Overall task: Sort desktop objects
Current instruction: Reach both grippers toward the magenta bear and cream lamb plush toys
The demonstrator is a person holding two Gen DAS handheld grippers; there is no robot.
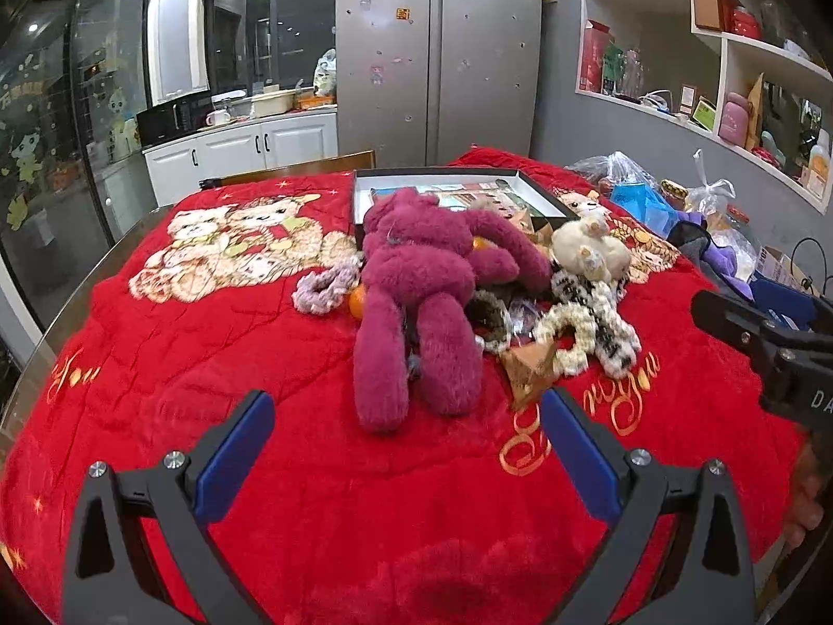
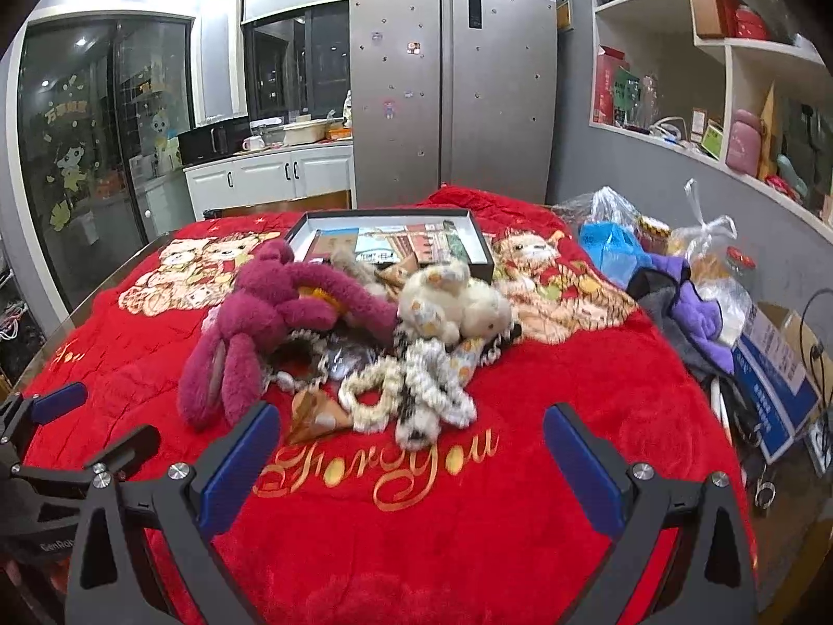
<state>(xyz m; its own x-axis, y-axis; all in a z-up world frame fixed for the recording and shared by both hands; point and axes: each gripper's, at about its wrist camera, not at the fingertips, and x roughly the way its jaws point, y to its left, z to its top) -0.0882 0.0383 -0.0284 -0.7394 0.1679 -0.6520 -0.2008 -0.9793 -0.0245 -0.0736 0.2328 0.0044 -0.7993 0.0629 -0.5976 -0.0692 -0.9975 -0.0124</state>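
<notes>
Plush magenta bear point(image 1: 416, 302) lies heaped with scrunchies before the black shallow tray point(image 1: 541, 192), awaiting sorting. Both grippers point(image 1: 406, 448) point(image 2: 411, 453) hover short of it, fingers spread, empty.

Both wrist cameras look forward and downward over the red blanket point(image 1: 218, 344) from its near edge, side by side, sharing the purple plush bear point(image 1: 421, 281) and the fridge point(image 2: 453, 78) beyond
</notes>
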